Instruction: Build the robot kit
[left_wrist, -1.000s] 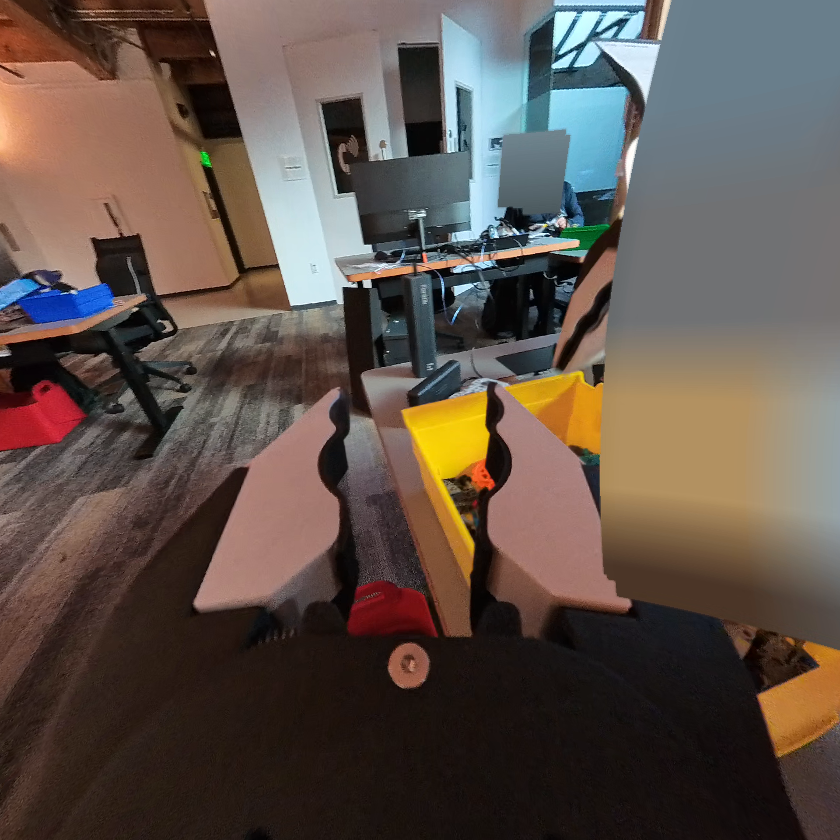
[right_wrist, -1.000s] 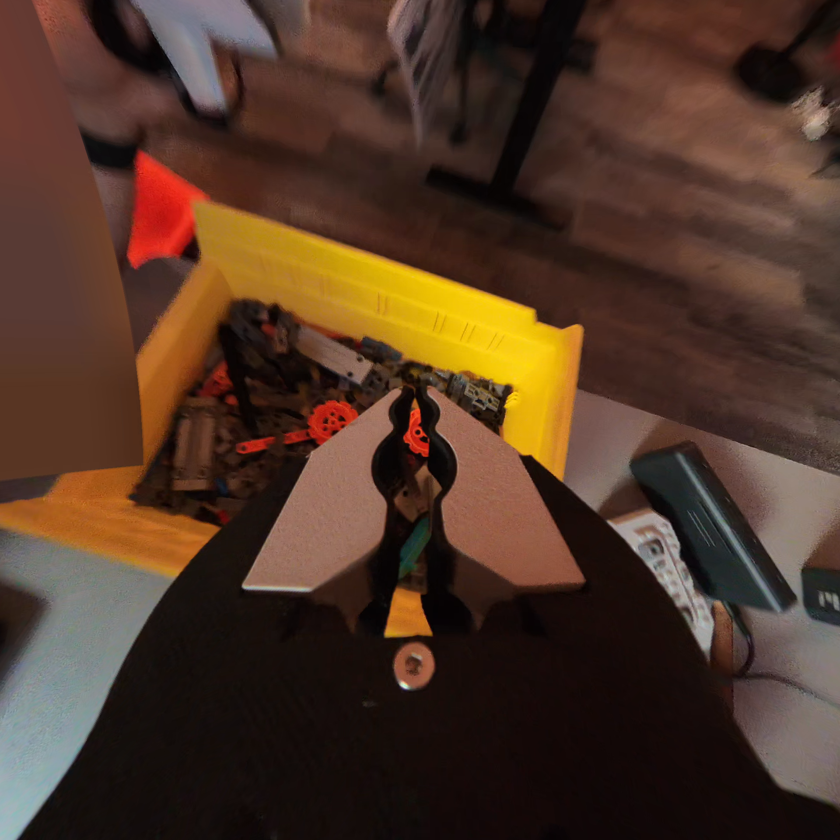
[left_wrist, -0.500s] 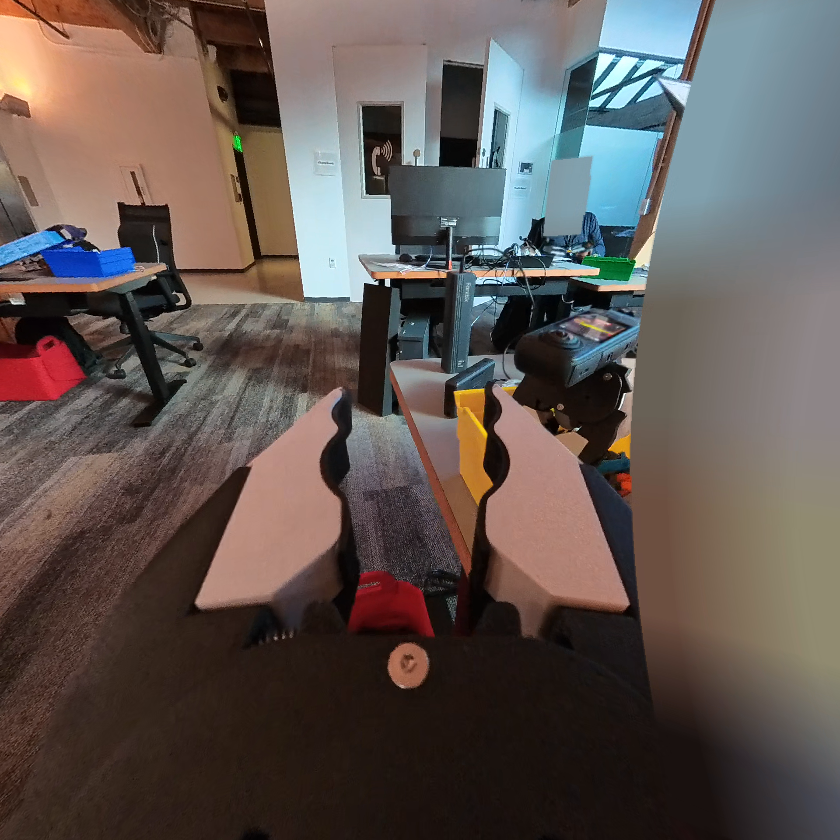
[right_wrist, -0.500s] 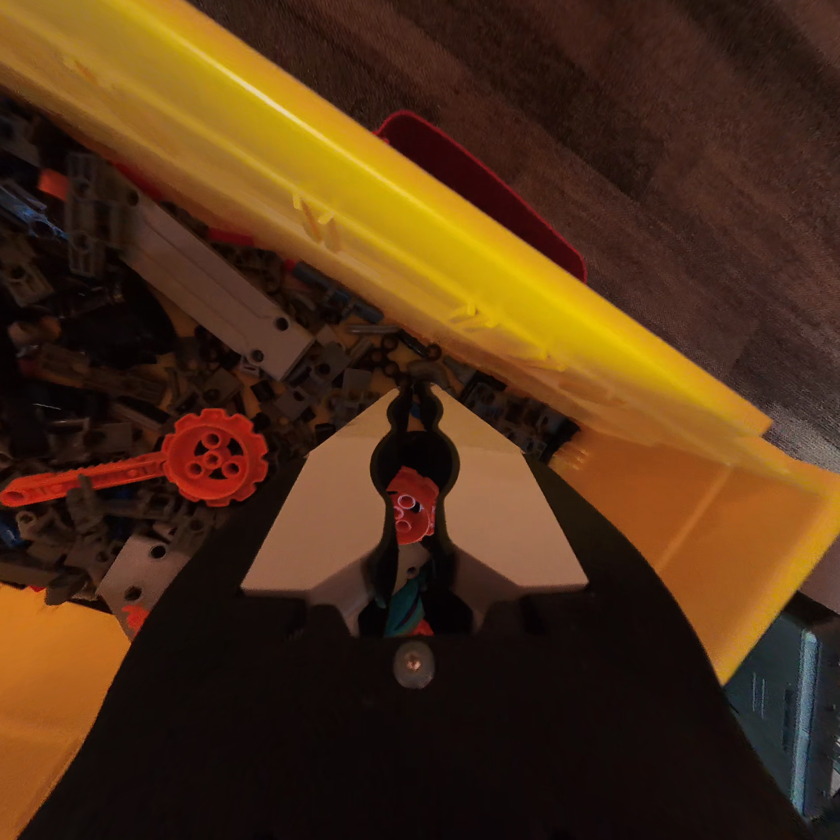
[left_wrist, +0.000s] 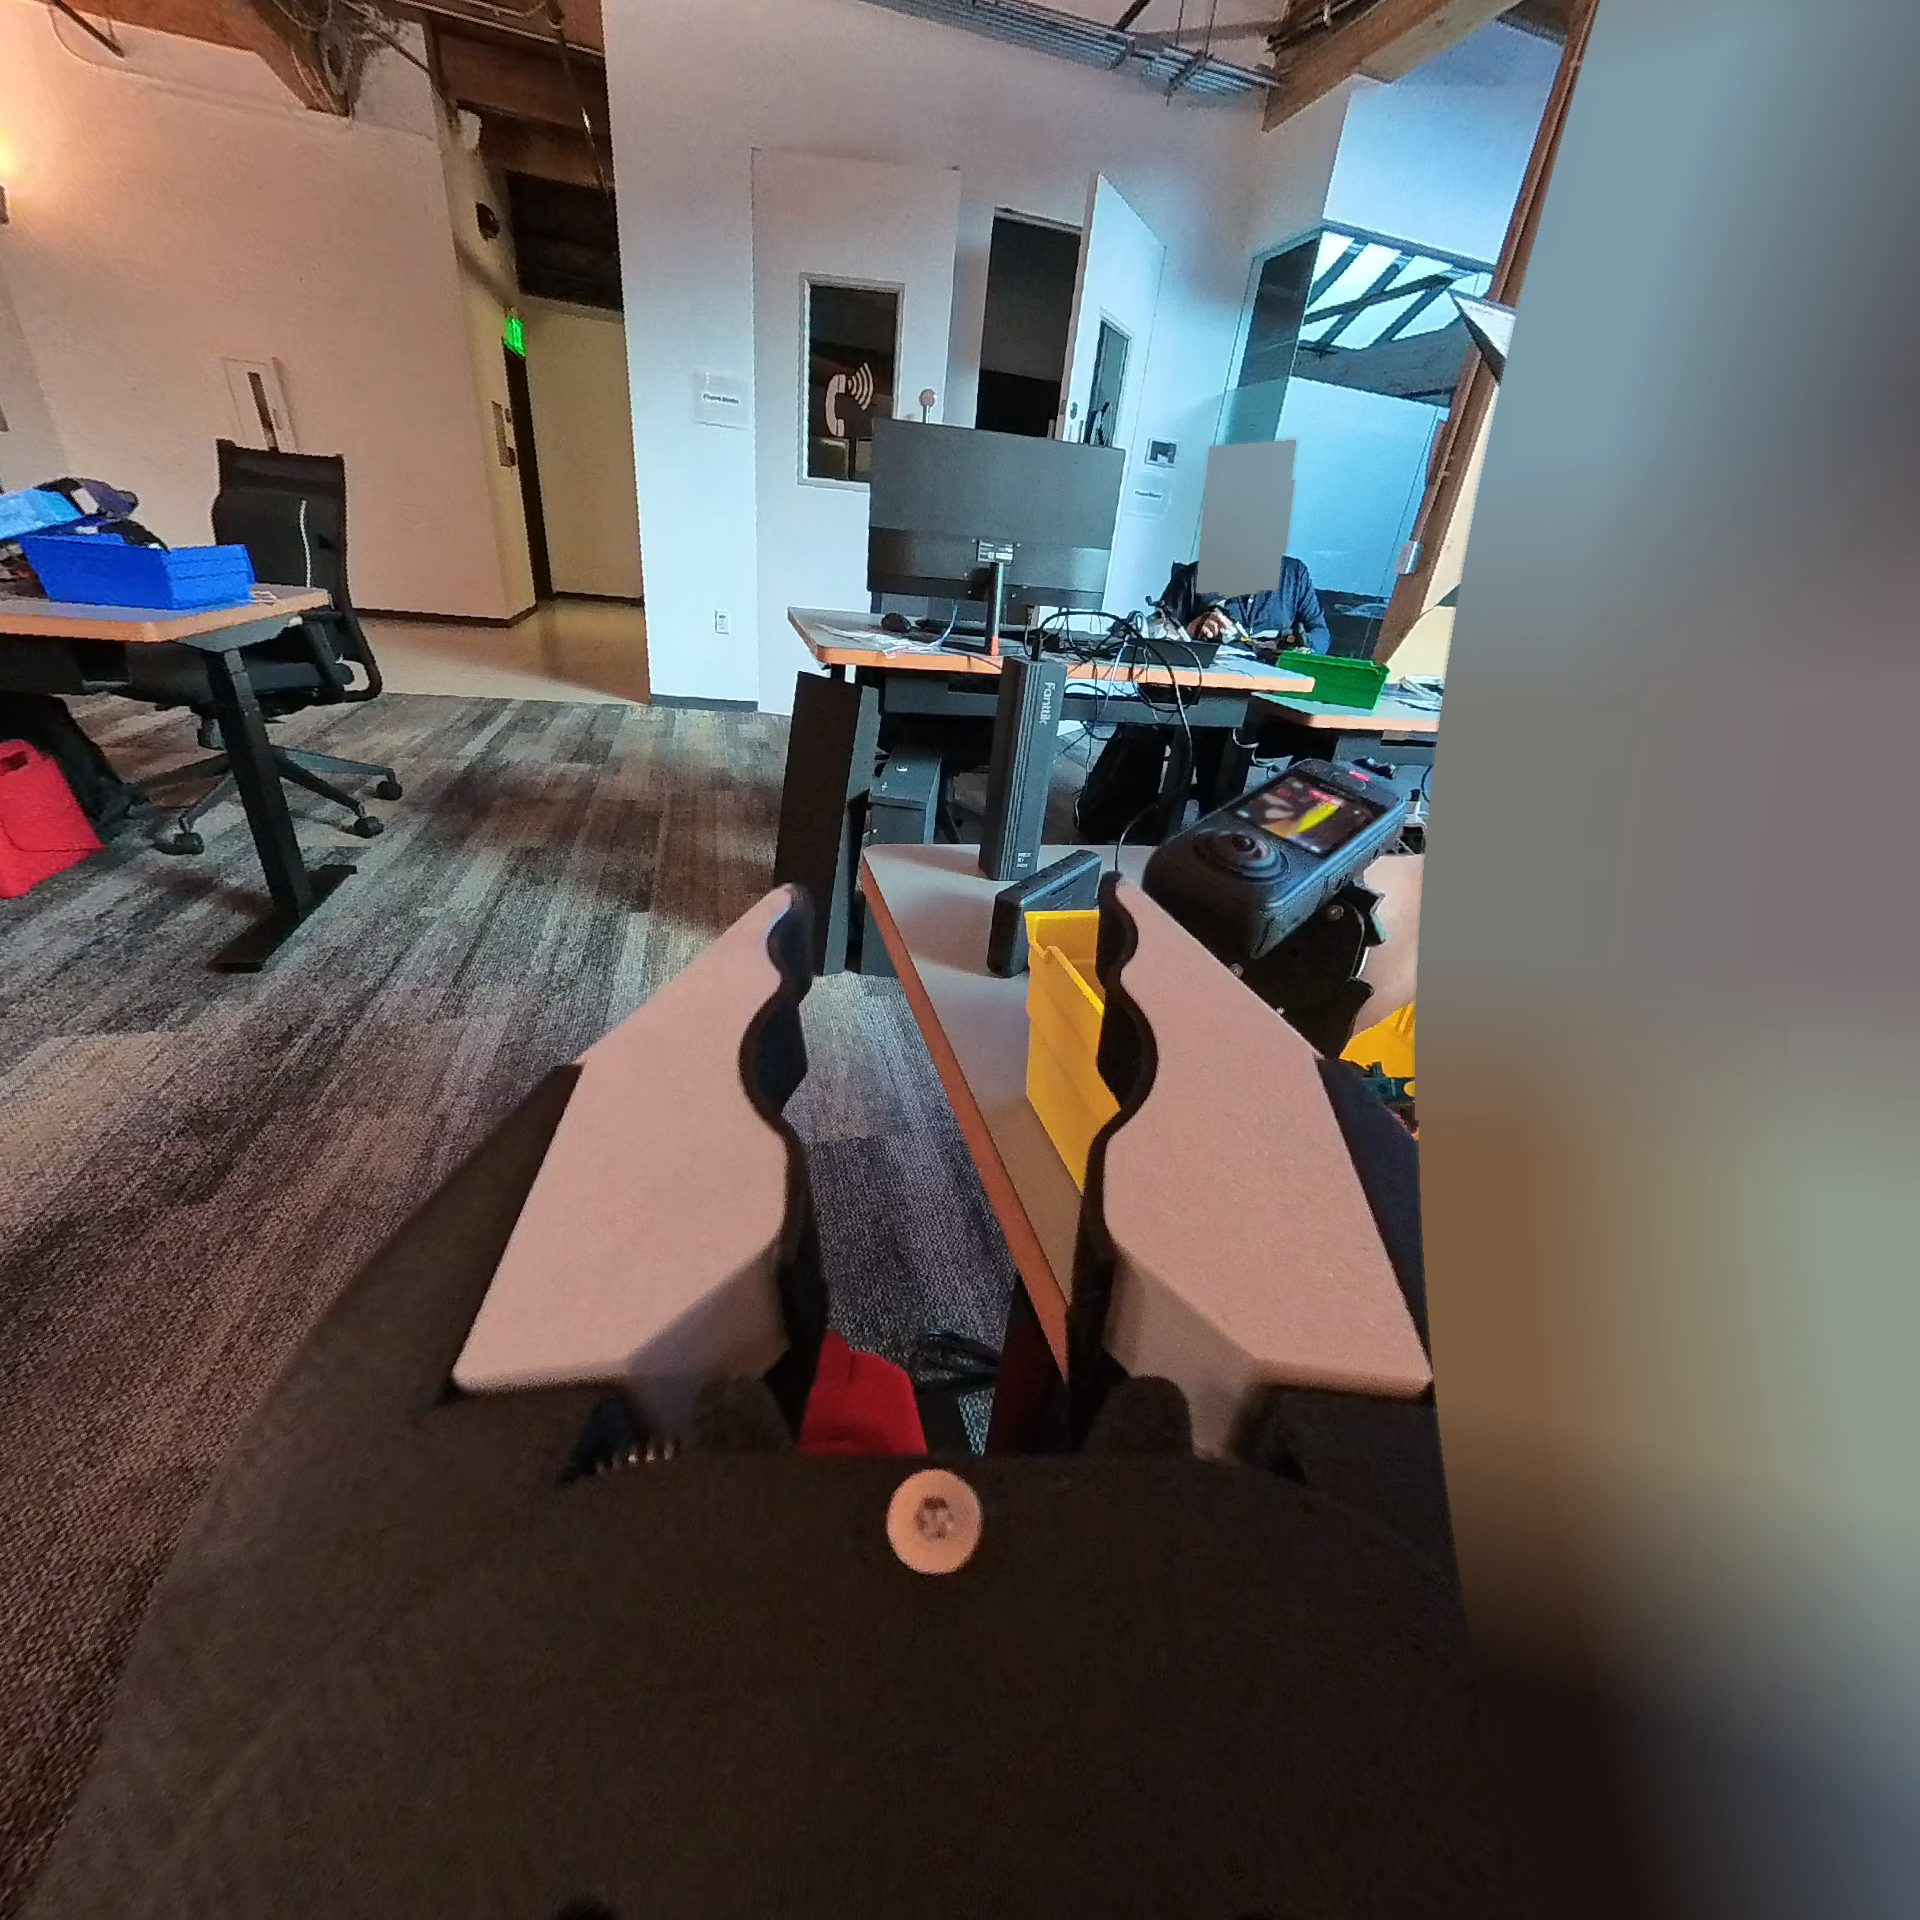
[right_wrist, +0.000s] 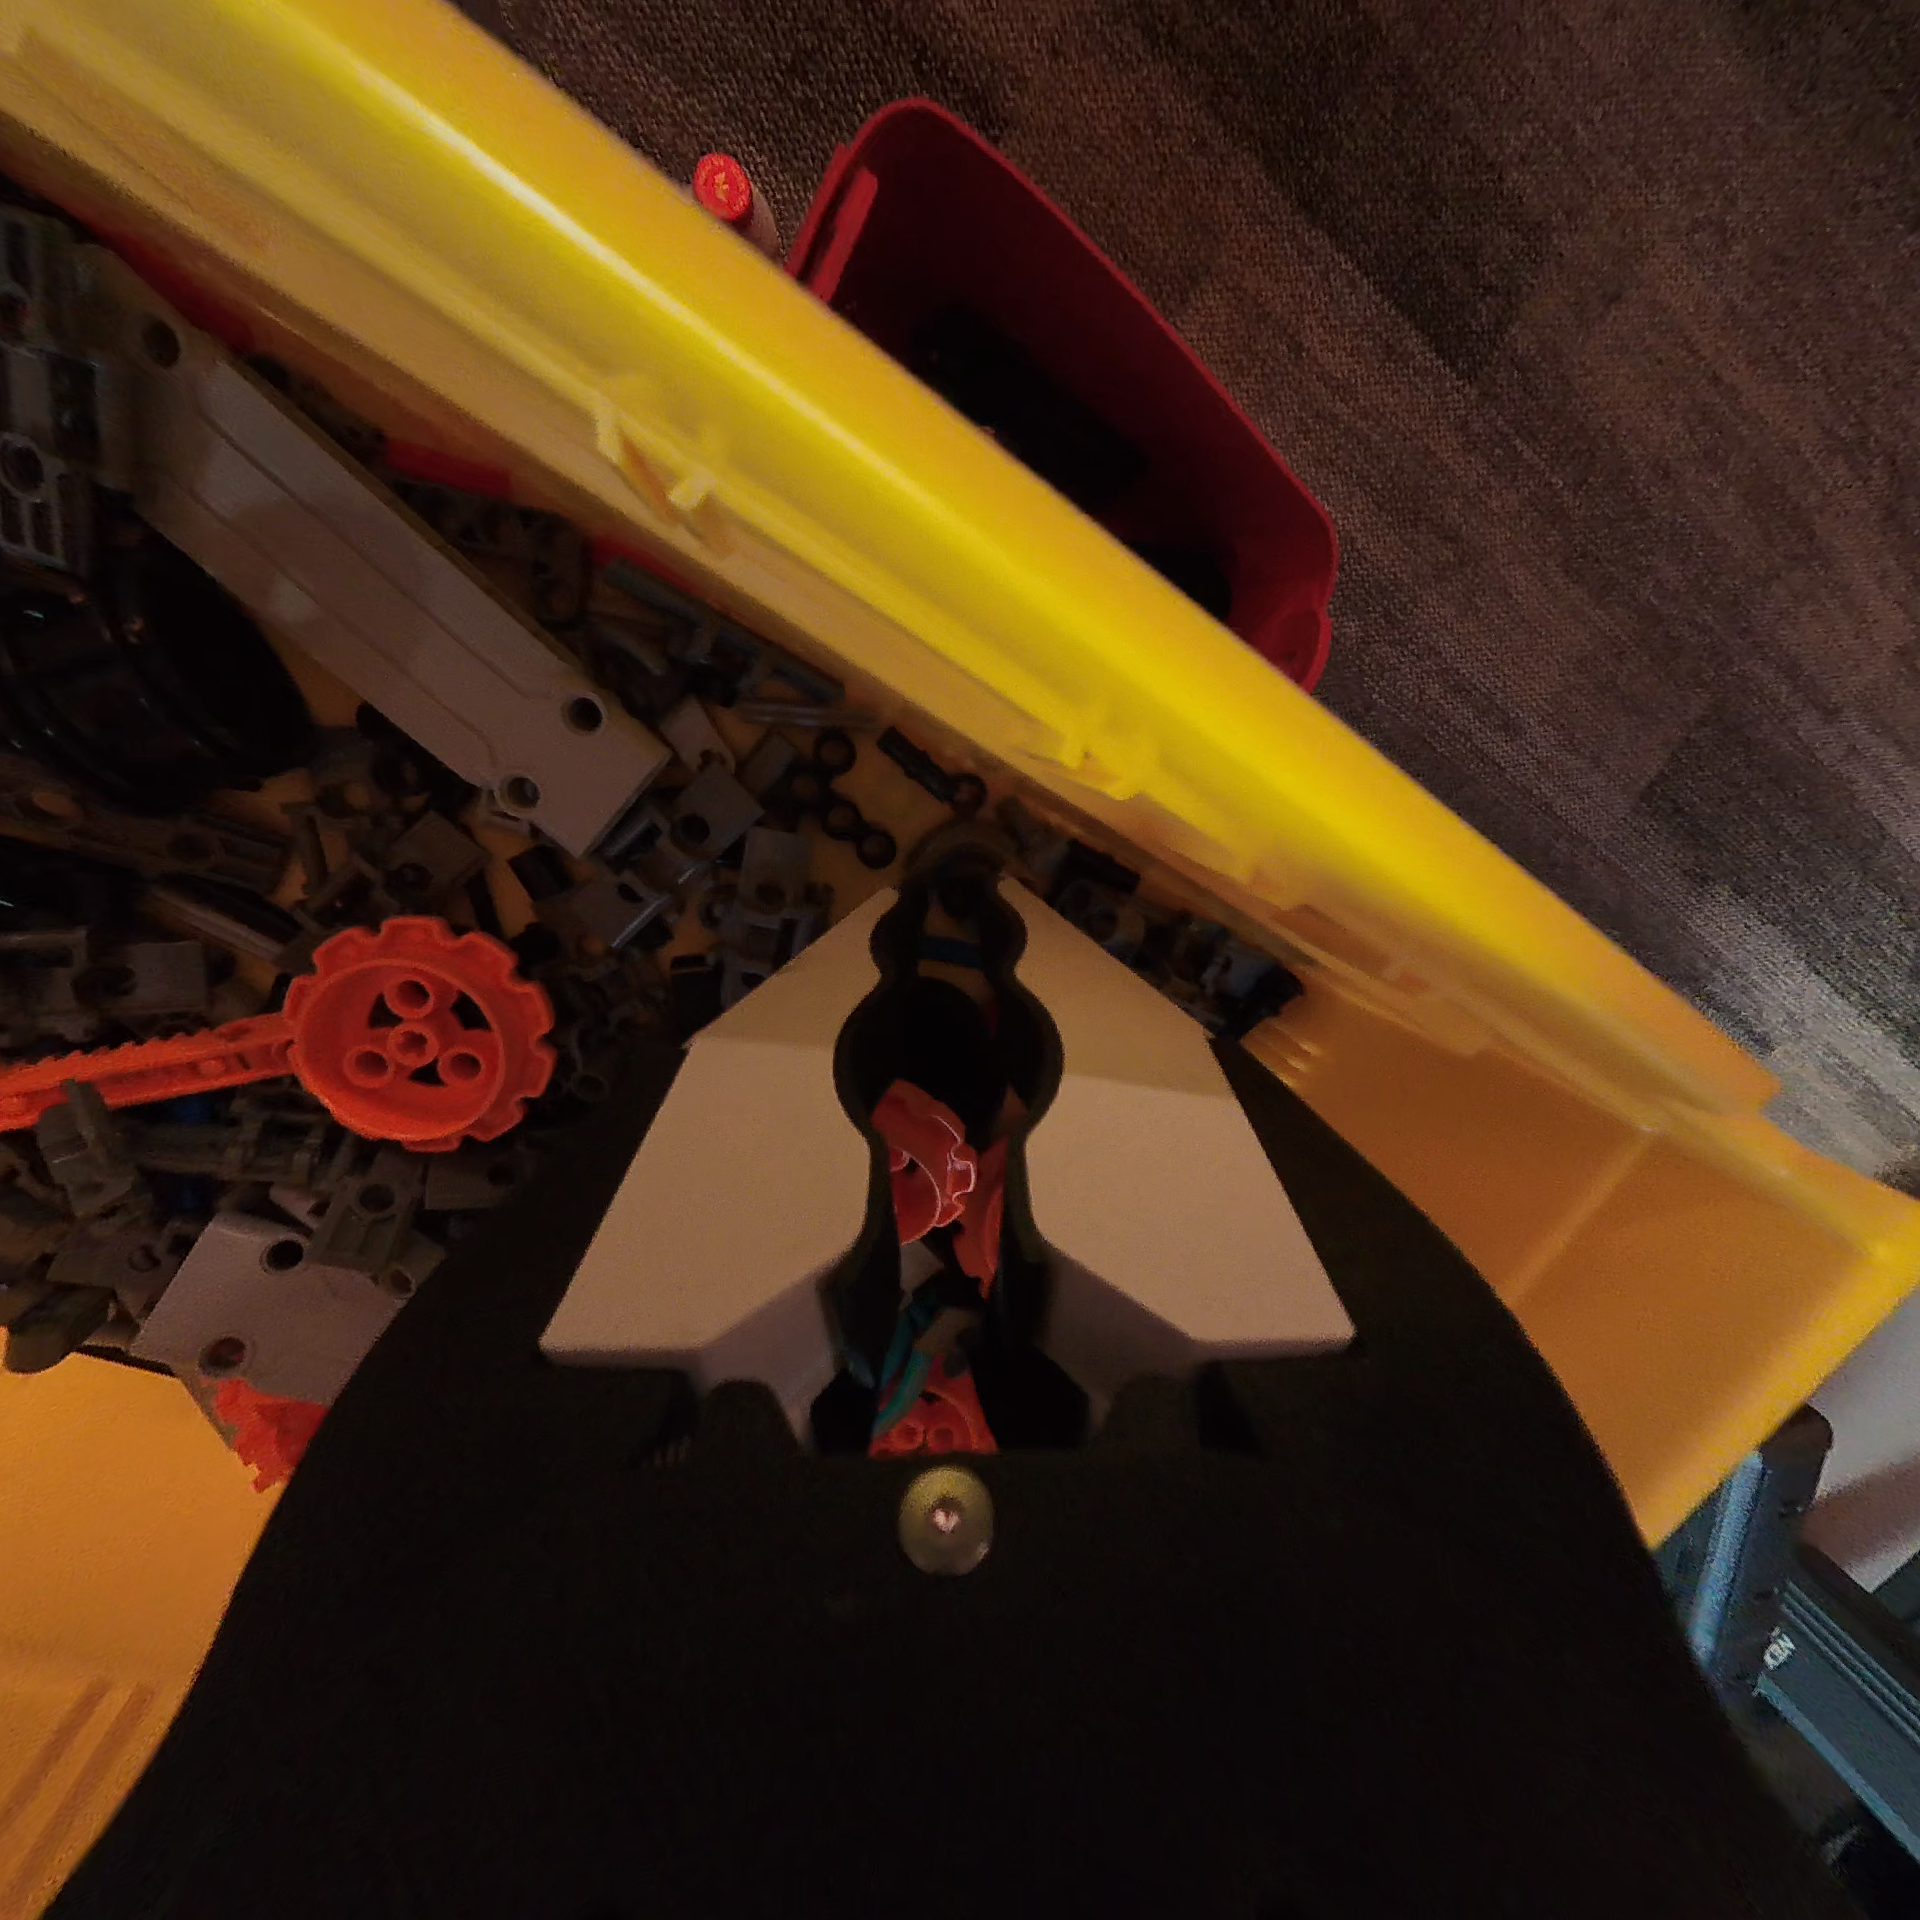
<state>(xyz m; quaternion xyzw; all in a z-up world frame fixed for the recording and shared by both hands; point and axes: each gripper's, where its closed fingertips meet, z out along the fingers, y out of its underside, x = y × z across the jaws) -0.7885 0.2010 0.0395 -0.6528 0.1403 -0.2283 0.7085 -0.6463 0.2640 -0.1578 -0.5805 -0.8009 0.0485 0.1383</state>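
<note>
hovering deep inside the yellow bin, the right tool is pointing its nearly closed tips down into a heap of small grey and black building pieces. whether those tips are pinching anything cannot be told; a small orange gear piece is showing in the gap behind them, perhaps only lying beneath. off to its left, an orange toothed wheel on a toothed strip is lying on the heap, and ahead, beyond the bin wall, a red bin is sitting on the carpet. these pieces are looking light, rigid and smooth, likely to slip or shift, so gripping across a flat face or a wheel's rim seems best. the left tool is being held level out over the floor, spread wide and carrying nothing, with the bench edge ahead to its right.
</note>
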